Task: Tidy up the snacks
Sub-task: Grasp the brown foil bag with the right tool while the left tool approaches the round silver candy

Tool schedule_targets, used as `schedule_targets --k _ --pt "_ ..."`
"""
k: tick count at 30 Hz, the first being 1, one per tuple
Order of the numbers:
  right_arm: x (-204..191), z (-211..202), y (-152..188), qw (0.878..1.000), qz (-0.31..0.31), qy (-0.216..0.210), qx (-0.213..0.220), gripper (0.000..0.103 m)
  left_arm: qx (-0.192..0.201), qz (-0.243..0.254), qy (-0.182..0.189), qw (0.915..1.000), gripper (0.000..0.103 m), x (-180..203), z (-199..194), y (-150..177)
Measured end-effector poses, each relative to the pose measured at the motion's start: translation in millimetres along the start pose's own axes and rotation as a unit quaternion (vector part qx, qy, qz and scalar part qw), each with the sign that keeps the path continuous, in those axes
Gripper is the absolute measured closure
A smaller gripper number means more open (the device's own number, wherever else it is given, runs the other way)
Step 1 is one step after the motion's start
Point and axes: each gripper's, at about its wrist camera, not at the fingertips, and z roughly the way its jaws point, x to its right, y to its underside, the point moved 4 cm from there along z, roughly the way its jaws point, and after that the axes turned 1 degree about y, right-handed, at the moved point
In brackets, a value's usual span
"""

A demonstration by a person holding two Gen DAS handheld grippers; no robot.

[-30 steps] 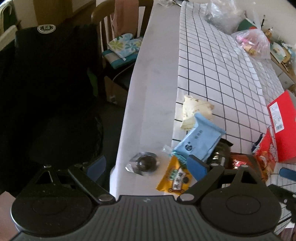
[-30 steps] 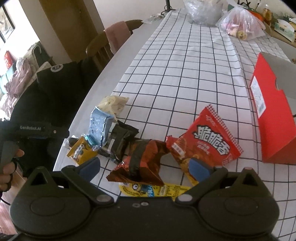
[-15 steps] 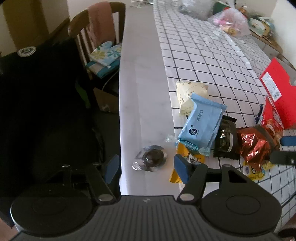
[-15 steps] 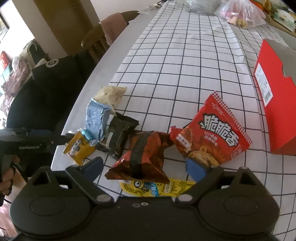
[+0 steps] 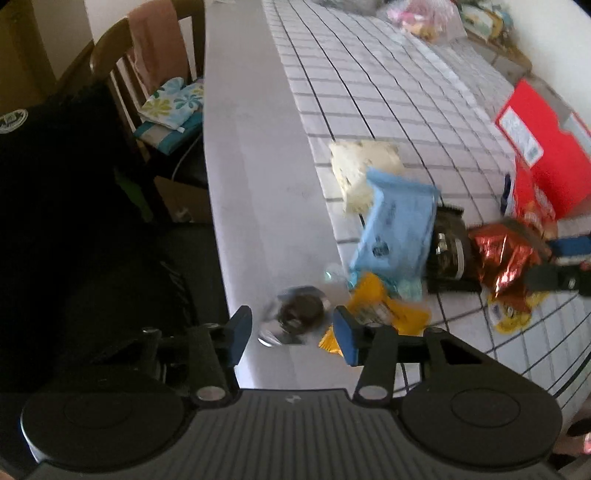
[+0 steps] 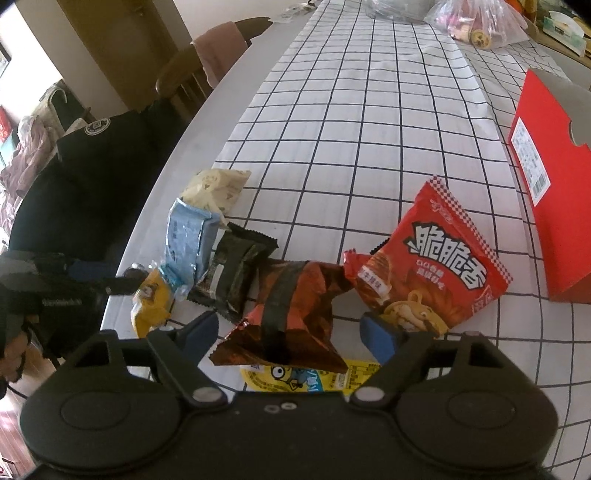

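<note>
A dark round snack in clear wrap (image 5: 299, 314) lies near the table's left edge, between the fingers of my left gripper (image 5: 291, 334). Its jaws are closing and a gap still shows beside the wrap. A copper-brown foil packet (image 6: 291, 314) sits crumpled between the fingers of my right gripper (image 6: 291, 334). Those jaws are closing too, with the pads clear of the foil. Around these lie a yellow packet (image 5: 376, 314), a blue packet (image 5: 395, 229), a cream packet (image 5: 362, 166), a black packet (image 6: 231, 277) and a red chips bag (image 6: 432, 269).
A red box (image 6: 546, 192) stands at the right on the checked tablecloth (image 6: 351, 110). A yellow cartoon packet (image 6: 295, 376) lies under the foil one. Plastic bags (image 6: 476, 26) sit at the far end. A wooden chair (image 5: 147, 74) and dark clothing (image 5: 55, 184) are left of the table.
Both grippers' fingers have drawn closer together. My left gripper has rolled, so the round snack now sits between its fingers instead of ahead of them. The snacks have not moved.
</note>
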Motion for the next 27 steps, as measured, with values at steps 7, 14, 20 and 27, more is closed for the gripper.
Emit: schedule_targets --k 7,14,20,27 --pt "-1 3 0 1.0 -0.001 -0.001 -0.003 0.019 -0.008 0.04 -0.006 0.9992 0.055 5 0 4" --pt "-1 7 0 1.0 -0.002 0.002 -0.006 0.019 -0.008 0.06 -0.018 0.998 0.055 16 7 1" --pt "0 13 1 1.0 -0.003 0.0 -0.012 0.025 -0.01 0.05 -0.009 0.9987 0.058 12 9 0" --pt "-1 13 3 1.0 -0.003 -0.006 -0.009 0.041 -0.005 0.019 -0.005 0.9998 0.066 16 7 3"
